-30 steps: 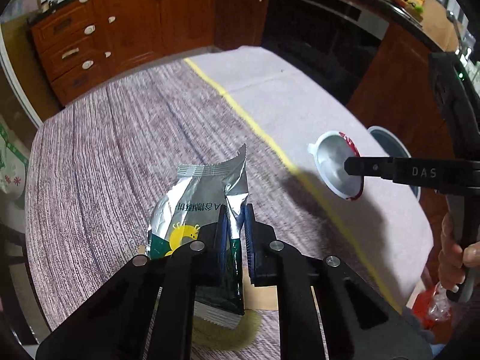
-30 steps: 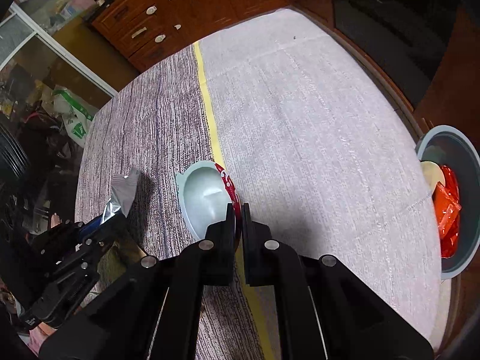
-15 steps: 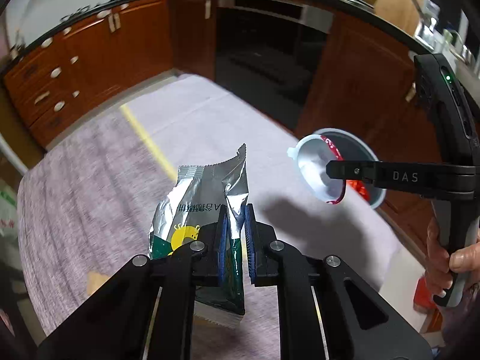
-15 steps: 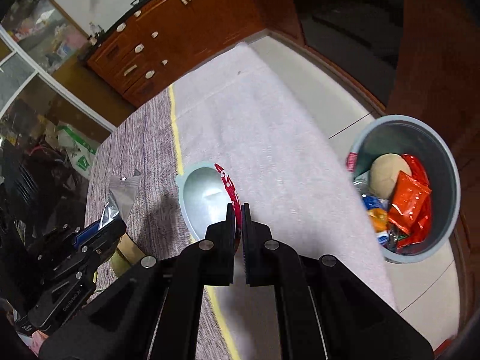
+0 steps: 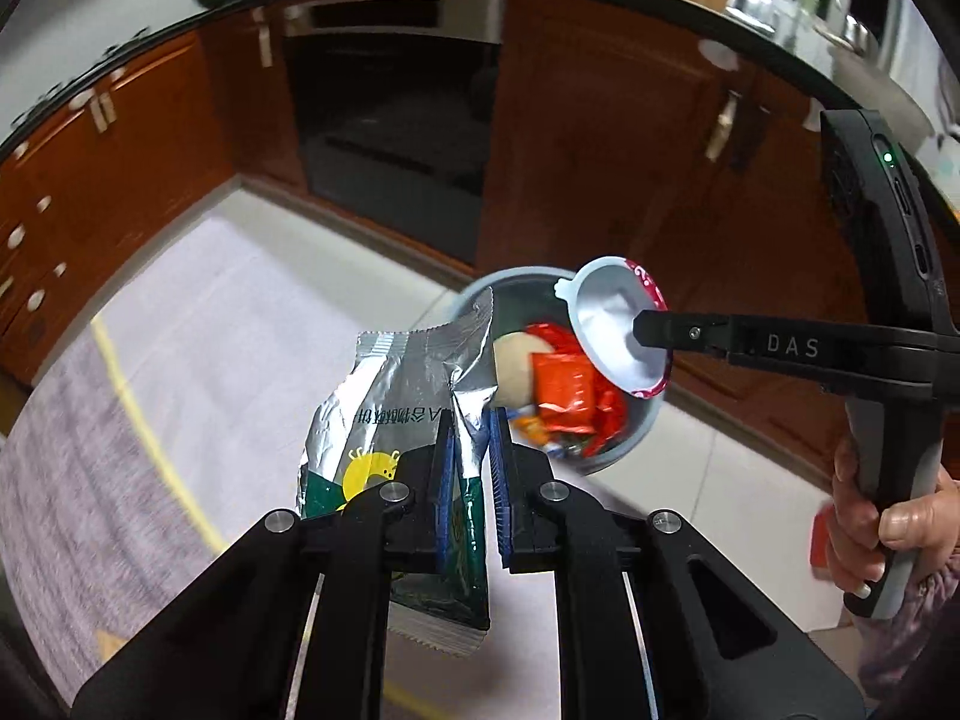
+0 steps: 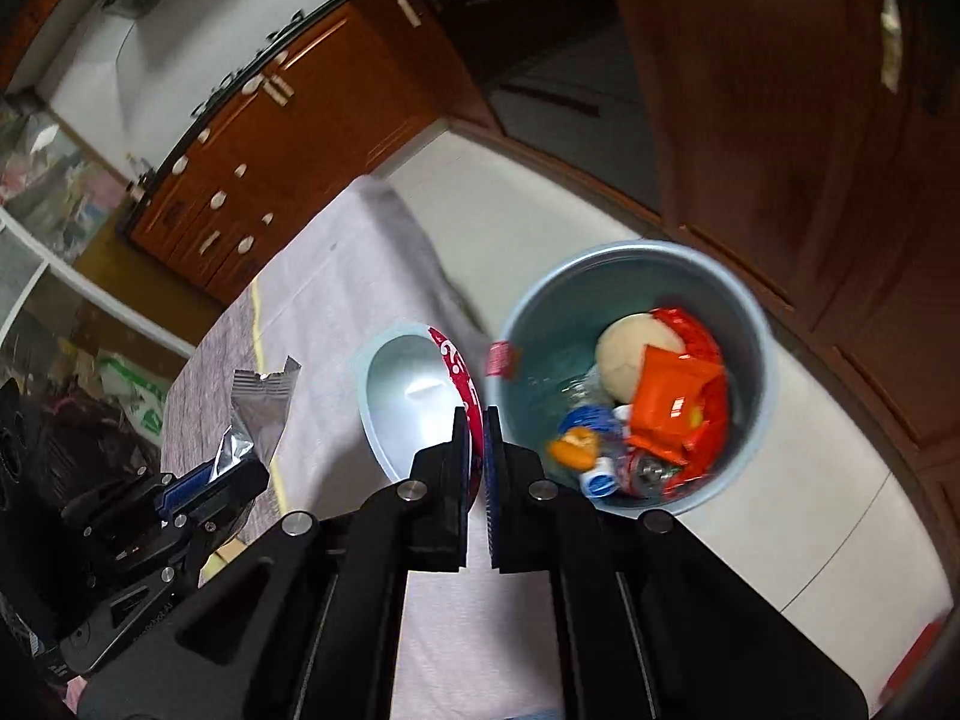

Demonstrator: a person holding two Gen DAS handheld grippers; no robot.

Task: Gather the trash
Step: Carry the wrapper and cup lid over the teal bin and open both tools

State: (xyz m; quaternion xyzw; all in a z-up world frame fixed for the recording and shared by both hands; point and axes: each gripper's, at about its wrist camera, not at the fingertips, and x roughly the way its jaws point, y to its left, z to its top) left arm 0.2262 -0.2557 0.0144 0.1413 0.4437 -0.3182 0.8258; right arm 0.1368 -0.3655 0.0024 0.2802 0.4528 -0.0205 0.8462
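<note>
Your left gripper (image 5: pixel 471 450) is clamped on the torn silver snack bag (image 5: pixel 396 396), held in the air just short of the grey bin (image 6: pixel 636 276). Your right gripper (image 6: pixel 477 438) is pinching the rim of the round foil-lined lid (image 6: pixel 414 402), right beside the bin's edge. 2 pieces, both off the table (image 6: pixel 336 300).

Both claws have swung sideways off the cloth-covered bench (image 6: pixel 336 276) toward the grey bin (image 6: pixel 757 324) on the floor. A second ago the left claw (image 5: pixel 469 420), clamped on the foil snack bag (image 5: pixel 396 384), hung over the striped part of the cloth; now the bag's top edge overlaps the bin's rim. The right claw (image 6: pixel 475 420), pinching the foil cup lid (image 6: pixel 408 402), has gone from mid-bench to the bin's near rim. The bin, formerly cut off at the frame edge, now shows its whole opening, with wrappers inside.
</note>
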